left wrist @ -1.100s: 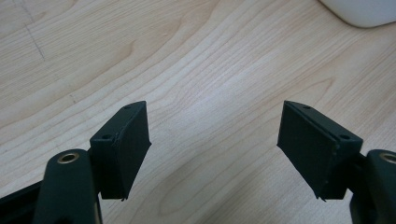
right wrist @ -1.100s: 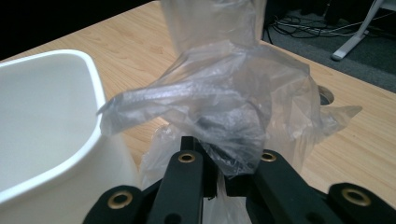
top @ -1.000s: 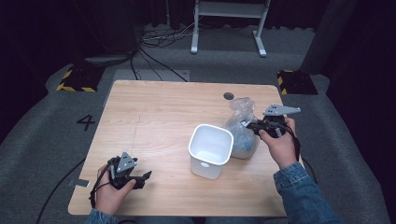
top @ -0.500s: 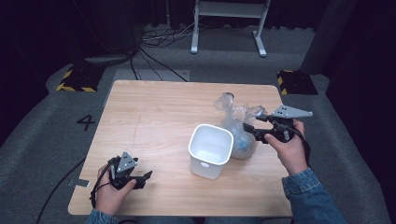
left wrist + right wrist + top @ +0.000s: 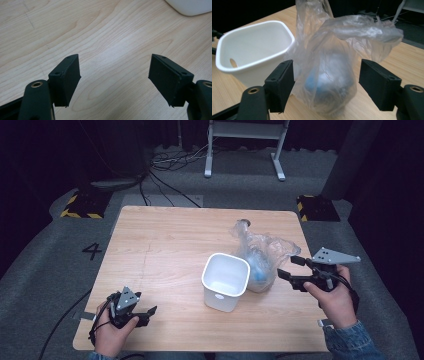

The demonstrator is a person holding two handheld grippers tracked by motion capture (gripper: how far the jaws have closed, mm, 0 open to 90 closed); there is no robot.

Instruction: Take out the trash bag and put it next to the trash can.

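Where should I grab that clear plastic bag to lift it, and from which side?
Grip the plastic bag at its gathered, crumpled top, coming from the right gripper side. The white bin crowds its other flank, and the lower part bulges with contents, probably too wide and slippery for the open jaws.

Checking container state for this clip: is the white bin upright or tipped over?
Upright. The white bin stands on the table with its open mouth facing up, beside the plastic bag; the high view shows its inside empty.

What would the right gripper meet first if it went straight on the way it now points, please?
Most likely the clear plastic bag, which stands just ahead of the open right gripper; the white bin sits beside it.
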